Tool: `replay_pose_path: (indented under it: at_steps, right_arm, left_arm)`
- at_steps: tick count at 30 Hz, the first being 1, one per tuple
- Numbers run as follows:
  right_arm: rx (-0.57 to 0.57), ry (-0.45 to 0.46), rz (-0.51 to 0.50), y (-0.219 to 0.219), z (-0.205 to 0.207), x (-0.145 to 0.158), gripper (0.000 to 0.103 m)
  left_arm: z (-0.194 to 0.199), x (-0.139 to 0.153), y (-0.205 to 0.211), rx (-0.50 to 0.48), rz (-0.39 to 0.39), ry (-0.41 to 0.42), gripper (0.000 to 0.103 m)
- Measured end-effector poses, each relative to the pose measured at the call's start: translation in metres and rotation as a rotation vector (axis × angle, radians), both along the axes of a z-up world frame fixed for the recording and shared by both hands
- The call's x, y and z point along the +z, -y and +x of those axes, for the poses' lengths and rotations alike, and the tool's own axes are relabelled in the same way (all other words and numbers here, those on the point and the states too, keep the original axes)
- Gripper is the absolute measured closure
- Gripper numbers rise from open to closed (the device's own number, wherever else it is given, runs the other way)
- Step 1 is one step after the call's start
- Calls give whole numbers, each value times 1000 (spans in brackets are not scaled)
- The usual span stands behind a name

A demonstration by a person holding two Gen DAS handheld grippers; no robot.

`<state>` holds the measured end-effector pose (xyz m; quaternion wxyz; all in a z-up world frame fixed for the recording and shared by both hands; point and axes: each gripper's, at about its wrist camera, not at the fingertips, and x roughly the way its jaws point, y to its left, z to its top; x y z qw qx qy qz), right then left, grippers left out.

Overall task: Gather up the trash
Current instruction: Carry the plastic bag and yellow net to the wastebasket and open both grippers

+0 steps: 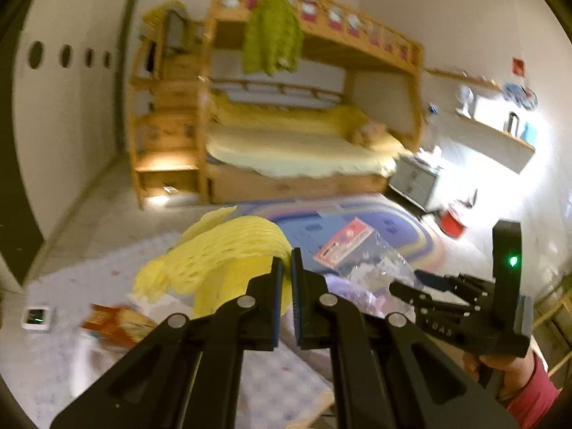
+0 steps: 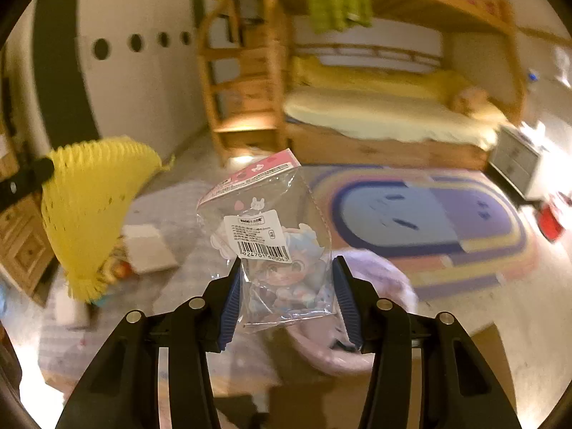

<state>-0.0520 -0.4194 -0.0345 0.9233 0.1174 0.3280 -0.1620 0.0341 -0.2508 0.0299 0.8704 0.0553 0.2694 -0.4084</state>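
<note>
1. Left gripper (image 1: 286,264) has its jaws pressed nearly together, pinching the edge of a yellow foam net sleeve (image 1: 218,261). The sleeve is up off the floor, fanning out to the left of the jaws.
2. Right gripper (image 2: 286,279) has its jaws about half spread, and they're pinching a clear plastic toy packet (image 2: 271,239) with a pink header card and a barcode sticker. The packet stands up between the blue pads, up in the air too.
3. From the left wrist camera you can see the right gripper off to the right with the packet sticking out of it, and the person's hand (image 1: 507,368) in a pink sleeve holding it.
4. More litter below: an orange wrapper (image 1: 114,325) and a white box (image 2: 148,248) on the pale mat.
5. Background is pretty blurry: wooden bunk bed (image 1: 311,114) with yellow bedding, a green garment (image 1: 271,35) hanging off the top rail, a purple-blue oval rug (image 2: 425,221), and a red bin (image 1: 452,223) by the wall.
</note>
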Motion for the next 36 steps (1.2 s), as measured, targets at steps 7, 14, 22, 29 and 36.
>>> replay_pose_path:
  at_steps: [7, 14, 22, 29, 36]
  right_arm:
    - [-122, -100, 59, 57, -15, -45, 53]
    - [-149, -189, 99, 87, 5, -89, 50]
    - [-160, -209, 139, 109, 37, -114, 32]
    - [-148, -165, 136, 104, 23, -97, 30]
    - [-193, -105, 121, 110, -6, -74, 30]
  left_arm:
    - [-4, -47, 74, -130, 46, -62, 100]
    - [12, -72, 103, -168, 67, -104, 100]
    - [22, -83, 105, -152, 86, -129, 100]
    - [20, -86, 105, -149, 98, -134, 100]
    - [13, -92, 131, -207, 131, -119, 100]
